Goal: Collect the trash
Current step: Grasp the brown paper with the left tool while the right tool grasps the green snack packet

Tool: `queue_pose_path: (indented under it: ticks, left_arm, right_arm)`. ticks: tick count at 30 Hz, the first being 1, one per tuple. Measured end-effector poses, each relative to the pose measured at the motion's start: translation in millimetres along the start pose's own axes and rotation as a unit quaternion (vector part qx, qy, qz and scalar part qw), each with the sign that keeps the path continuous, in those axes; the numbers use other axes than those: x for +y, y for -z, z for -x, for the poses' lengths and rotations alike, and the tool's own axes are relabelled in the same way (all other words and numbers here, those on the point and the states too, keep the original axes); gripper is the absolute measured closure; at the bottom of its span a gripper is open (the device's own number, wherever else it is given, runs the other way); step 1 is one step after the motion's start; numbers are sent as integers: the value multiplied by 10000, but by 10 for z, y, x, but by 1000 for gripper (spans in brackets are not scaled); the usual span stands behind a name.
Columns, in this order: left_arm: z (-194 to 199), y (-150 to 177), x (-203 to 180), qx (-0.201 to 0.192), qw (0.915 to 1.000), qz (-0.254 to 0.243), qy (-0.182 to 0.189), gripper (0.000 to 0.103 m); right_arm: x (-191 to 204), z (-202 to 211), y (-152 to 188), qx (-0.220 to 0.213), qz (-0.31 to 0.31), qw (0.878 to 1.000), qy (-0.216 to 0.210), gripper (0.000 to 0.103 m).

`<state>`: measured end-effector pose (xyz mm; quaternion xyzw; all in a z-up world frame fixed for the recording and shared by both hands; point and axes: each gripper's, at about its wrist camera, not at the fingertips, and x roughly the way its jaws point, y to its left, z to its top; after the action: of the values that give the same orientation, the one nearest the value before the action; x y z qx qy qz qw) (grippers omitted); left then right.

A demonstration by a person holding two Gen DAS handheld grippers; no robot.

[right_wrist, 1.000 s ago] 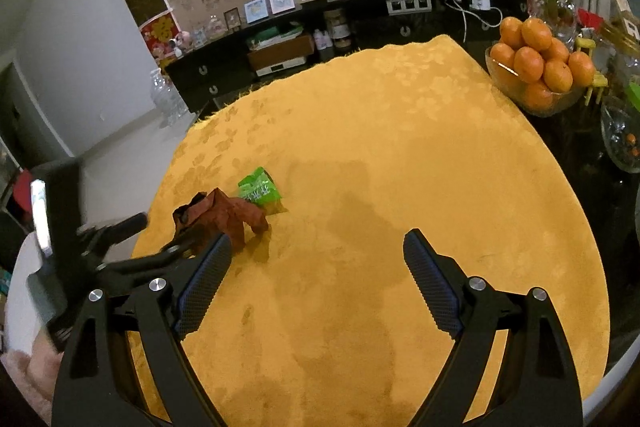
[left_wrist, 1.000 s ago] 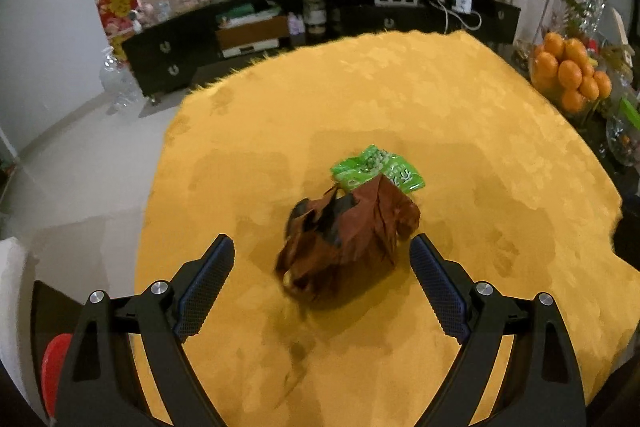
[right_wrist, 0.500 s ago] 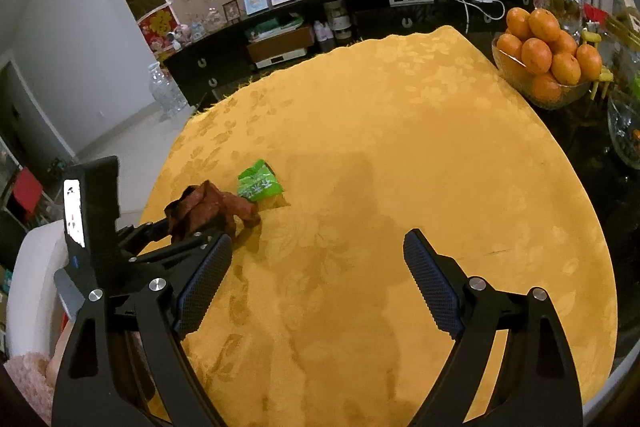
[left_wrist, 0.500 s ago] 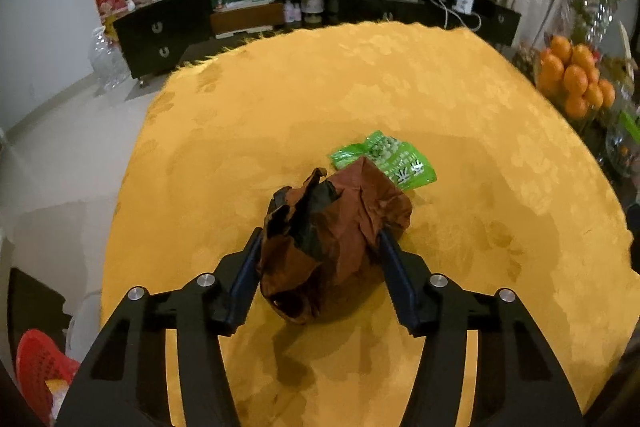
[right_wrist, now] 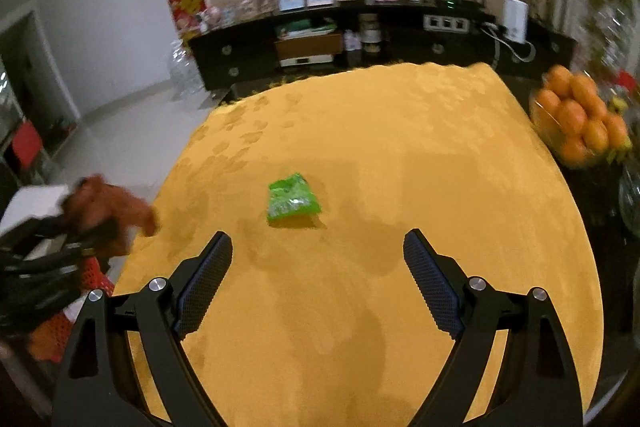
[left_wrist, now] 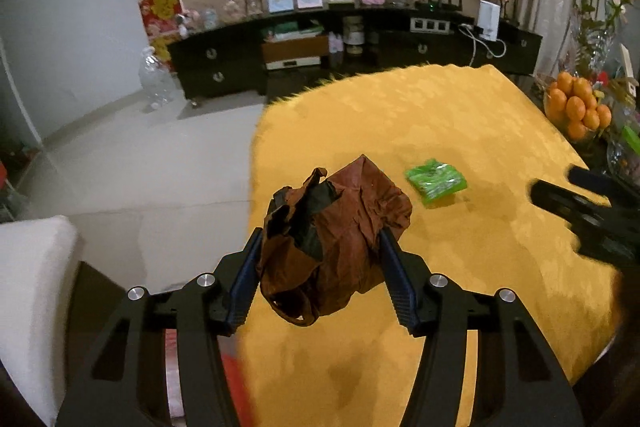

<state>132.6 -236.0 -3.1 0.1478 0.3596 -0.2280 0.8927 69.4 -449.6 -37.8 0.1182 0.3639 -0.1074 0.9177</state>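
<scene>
Left hand-held gripper (left_wrist: 320, 247) angled down, clamped on crumpled brown bag (left_wrist: 336, 239) lifted off the yellow worktop (left_wrist: 460, 115), right hand-held gripper (right_wrist: 316, 259) spread wide, empty, green wrapper (right_wrist: 293, 202) lying just ahead

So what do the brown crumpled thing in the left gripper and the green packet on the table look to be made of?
Brown crumpled bag: thin paper or film, matte, with sharp creases and a dark lining; which one is unclear. Green packet: probably plastic film, since glossy highlights show on its wrinkled face.
</scene>
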Motion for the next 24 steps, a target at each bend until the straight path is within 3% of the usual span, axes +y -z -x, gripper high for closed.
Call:
queue_pose_path:
  ticks: [8,17,24]
  left_arm:
    - [173,36,393,-215,9975,664,142,49]
    - [177,35,543,-236,9964,809,93,49]
    - [122,95,552,-133,9972,723,-96,48]
  right_arm:
    - [172,-774,-195,370,726,9967,-14,18]
    - [363,-1329,-228,567,1155,9916,128,19]
    - [348,-1478,-198,832,1130,9901,28,43]
